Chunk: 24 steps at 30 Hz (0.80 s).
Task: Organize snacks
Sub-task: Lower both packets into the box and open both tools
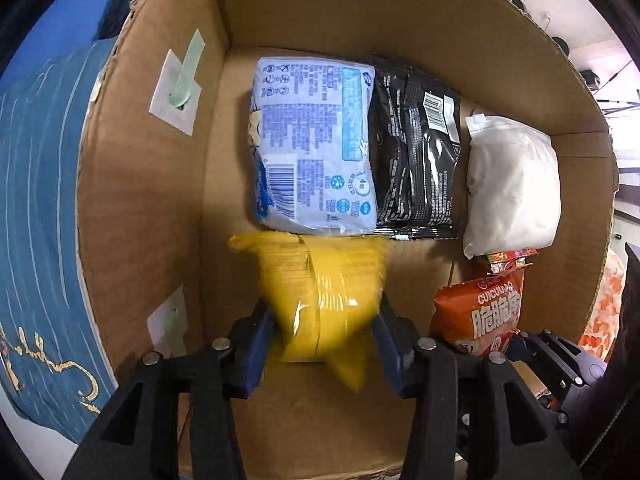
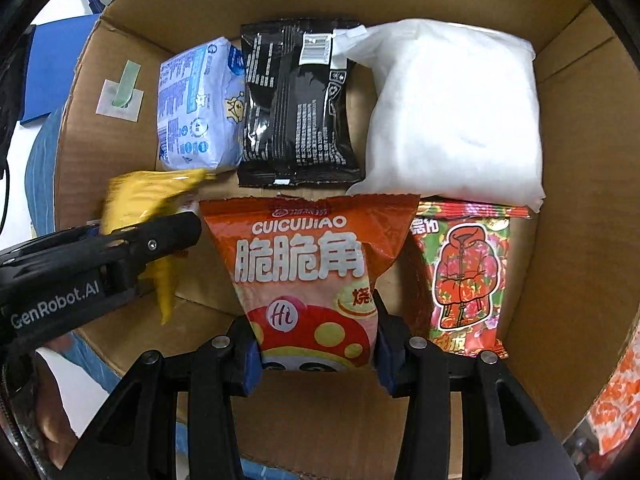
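Note:
Inside a cardboard box (image 1: 144,208) (image 2: 580,216), my left gripper (image 1: 324,340) is shut on a yellow snack bag (image 1: 320,292) (image 2: 144,200), held over the box floor near the left wall. My right gripper (image 2: 318,354) is shut on an orange snack bag printed CUICUIJIAO (image 2: 308,268) (image 1: 480,312), just right of the yellow one. Along the back lie a light blue packet (image 1: 316,148) (image 2: 196,108), a black packet (image 1: 416,160) (image 2: 300,108) and a white pouch (image 1: 512,184) (image 2: 452,112). A red flowered packet (image 2: 464,276) lies right of the orange bag.
The box walls rise on all sides, with white stickers on the left wall (image 1: 176,92). Blue cloth (image 1: 36,208) lies outside the box on the left. An orange-and-white patterned surface (image 2: 616,400) shows outside on the right. Bare cardboard floor (image 1: 304,432) lies below my left gripper.

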Tool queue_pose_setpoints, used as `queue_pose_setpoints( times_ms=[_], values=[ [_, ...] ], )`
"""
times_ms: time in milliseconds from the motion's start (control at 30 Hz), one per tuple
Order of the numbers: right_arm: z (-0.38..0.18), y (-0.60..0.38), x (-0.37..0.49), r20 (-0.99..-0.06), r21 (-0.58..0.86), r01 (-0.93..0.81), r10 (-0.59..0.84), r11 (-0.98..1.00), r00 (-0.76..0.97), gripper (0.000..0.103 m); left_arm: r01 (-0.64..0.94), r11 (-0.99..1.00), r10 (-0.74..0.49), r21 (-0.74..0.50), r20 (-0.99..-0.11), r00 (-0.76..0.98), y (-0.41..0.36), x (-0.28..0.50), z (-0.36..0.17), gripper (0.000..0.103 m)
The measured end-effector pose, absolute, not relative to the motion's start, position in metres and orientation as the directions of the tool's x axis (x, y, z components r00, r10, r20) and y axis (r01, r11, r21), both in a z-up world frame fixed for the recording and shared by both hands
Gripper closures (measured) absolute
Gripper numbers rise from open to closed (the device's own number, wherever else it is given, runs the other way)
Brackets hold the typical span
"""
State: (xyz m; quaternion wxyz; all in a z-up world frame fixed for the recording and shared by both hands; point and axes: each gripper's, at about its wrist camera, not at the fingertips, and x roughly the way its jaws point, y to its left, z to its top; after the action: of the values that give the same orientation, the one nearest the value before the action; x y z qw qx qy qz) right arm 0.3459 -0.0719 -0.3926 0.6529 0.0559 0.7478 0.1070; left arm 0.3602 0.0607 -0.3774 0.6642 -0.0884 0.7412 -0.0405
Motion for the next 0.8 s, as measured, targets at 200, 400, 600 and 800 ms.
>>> queue_pose_setpoints(
  times_ms=[200,400,600,800],
  values=[
    [-0.396,-0.077,0.347,-0.962,0.231,-0.050,0.221,0.972,-0.161,0.044,-0.081,0.982,-0.180,-0.173,-0.980,-0.087,0.062,0.357,-0.368,0.045],
    [-0.391,-0.086,0.345,-0.966,0.225,-0.042,0.217,0.973,-0.142,0.027,-0.041,0.988,-0.150,-0.148,-0.987,-0.054,0.054,0.343,-0.347,0.035],
    [-0.371,-0.102,0.344,-0.984,0.163,-0.022,0.161,0.986,-0.073,0.002,0.003,0.998,-0.061,-0.061,-0.998,0.028,0.052,0.330,-0.322,0.003],
    [-0.348,-0.116,0.336,-0.993,0.116,-0.017,0.116,0.993,-0.014,0.002,0.007,0.998,-0.056,-0.056,-0.995,0.080,0.053,0.313,-0.296,0.003]
  ],
)
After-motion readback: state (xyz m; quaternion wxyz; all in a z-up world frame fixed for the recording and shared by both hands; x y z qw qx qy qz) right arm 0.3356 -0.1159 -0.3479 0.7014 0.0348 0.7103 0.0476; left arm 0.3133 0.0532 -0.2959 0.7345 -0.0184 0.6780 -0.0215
